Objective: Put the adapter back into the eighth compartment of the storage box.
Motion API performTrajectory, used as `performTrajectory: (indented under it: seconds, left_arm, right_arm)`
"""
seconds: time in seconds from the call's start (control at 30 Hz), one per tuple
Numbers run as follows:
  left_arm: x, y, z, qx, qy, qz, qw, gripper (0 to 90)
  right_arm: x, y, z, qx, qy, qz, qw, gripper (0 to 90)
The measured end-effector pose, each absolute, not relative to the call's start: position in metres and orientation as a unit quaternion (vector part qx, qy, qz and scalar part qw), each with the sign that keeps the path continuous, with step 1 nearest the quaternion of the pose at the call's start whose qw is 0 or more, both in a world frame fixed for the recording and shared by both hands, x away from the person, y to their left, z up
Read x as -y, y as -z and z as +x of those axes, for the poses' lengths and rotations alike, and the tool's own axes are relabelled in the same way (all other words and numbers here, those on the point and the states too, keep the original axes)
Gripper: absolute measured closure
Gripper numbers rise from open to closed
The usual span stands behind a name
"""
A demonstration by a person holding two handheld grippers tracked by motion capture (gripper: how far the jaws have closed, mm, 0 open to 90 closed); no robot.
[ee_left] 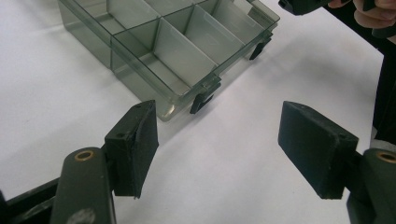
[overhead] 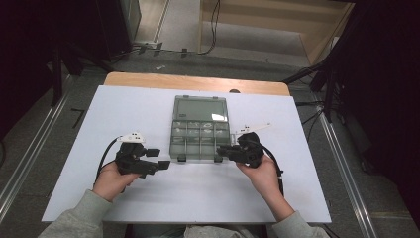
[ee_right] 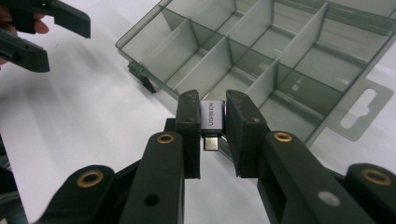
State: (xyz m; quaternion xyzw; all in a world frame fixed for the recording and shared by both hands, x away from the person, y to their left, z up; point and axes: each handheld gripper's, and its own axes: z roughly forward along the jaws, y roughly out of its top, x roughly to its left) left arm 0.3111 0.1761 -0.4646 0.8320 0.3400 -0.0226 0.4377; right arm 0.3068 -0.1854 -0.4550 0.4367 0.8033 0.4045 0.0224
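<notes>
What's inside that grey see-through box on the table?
The compartment box lies open, split by dividers. The near compartments look empty in both gripper views. From above, small pale bits show in a middle row, too small to name. The right gripper holds a small adapter over its near edge.

We see a white table (overhead: pixel 148 109) across the middle of the frame, with a strip of bare wood (overhead: pixel 198 82) along its far edge. Beyond it, at the top centre, grey floor (overhead: pixel 183 29) carries a black cable (overhead: pixel 214 25) beside a light wooden panel (overhead: pixel 277 20). Metal rails (overhead: pixel 29 153) run down the left and right sides. Dark equipment (overhead: pixel 69 29) stands at the upper left.
</notes>
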Motion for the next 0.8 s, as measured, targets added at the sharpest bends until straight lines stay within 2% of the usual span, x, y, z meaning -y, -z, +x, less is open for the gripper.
performTrajectory:
  seconds: [0.8]
  left_arm:
    - [-0.188, 0.466, 0.302, -0.360, 0.014, 0.822, 0.441, 29.1]
  right_arm:
    - [0.191, 0.460, 0.327, -0.796, -0.392, 0.459, 0.043, 73.7]
